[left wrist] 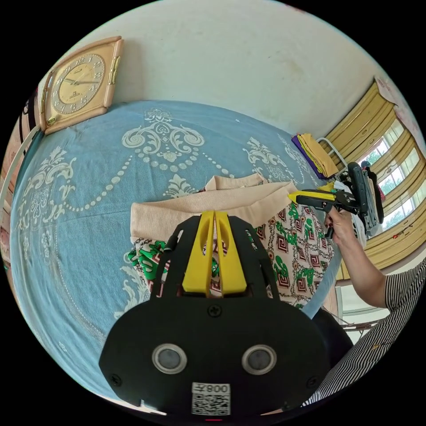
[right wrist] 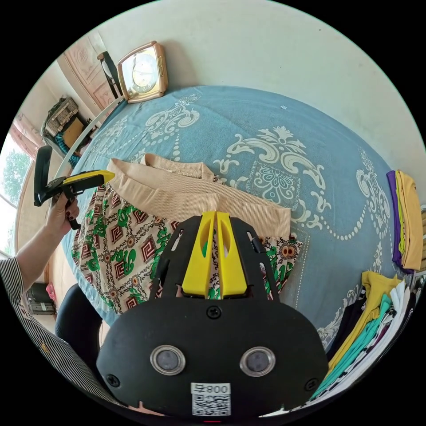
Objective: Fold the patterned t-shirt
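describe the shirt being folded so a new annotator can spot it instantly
Start from the blue bedspread with white ornamental print. The patterned t-shirt lies at its near edge: cream fabric with green, red and chain motifs, and a plain beige ribbed band across its far side. Neighbouring stacked clothes are solid colours.

Clock (left wrist: 80, 84) above blue bedspread (left wrist: 88, 177)

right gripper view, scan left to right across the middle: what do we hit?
Hand holding the left gripper → patterned t-shirt with its beige band → right gripper → bare blue bedspread → purple and yellow folded stack at the far right edge.
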Demonstrator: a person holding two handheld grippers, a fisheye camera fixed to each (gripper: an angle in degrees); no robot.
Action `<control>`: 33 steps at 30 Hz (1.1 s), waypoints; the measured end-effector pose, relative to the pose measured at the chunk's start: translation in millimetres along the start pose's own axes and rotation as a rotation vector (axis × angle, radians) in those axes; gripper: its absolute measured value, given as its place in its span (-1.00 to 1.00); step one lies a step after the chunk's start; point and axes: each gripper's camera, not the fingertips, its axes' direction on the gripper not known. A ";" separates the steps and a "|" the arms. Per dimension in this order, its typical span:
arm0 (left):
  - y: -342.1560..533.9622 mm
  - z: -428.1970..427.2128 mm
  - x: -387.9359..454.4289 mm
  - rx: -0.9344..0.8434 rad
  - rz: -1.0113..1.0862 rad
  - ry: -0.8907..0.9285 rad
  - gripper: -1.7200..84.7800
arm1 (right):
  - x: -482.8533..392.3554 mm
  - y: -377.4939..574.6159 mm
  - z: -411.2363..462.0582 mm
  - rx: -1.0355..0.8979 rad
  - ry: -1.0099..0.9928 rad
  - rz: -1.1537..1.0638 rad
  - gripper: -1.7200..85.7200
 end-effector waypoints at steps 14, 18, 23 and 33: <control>9.7 16.4 10.1 -0.087 -0.011 -0.078 -0.95 | -2.9 5.6 -1.3 -0.002 -0.024 0.026 -0.95; 11.2 1.3 12.1 -0.022 0.003 -0.082 -0.95 | 0.9 11.2 -16.1 0.042 -0.026 0.035 -0.95; 6.9 -0.7 4.5 0.000 -0.004 -0.100 -0.94 | 8.1 9.3 -22.0 0.066 -0.028 0.054 -0.95; 26.7 17.4 -27.4 -0.042 -0.064 -0.078 -0.88 | 36.2 18.5 -4.1 0.025 -0.099 0.099 -0.88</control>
